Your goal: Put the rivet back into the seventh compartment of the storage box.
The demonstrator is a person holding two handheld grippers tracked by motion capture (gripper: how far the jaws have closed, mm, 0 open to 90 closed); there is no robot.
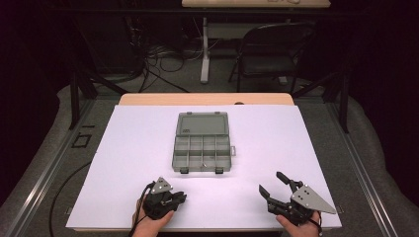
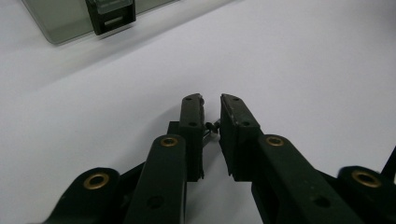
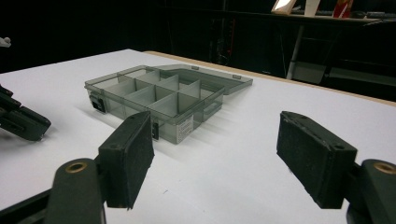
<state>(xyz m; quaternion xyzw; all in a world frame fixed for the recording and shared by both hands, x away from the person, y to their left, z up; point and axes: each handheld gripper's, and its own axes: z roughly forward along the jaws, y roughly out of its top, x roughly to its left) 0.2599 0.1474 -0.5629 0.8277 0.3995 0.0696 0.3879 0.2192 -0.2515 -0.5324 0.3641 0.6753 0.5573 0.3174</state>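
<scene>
Organizer box (image 1: 202, 143) lies open mid-desk (image 1: 123, 148), long axis crosswise, ahead of both tongs. Left tongs (image 1: 180, 198), nearly closed on a tiny dark object I cannot identify, sit nearer; right tongs (image 1: 271, 184) gape empty.

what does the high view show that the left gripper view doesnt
High view: the whole open compartment box with its lid laid back, the right tool open, a chair behind the table. Left gripper view: a small dark bit, too small to identify, between the nearly shut jaws of the left tool. Both: the white table top and the box's near latch.
</scene>
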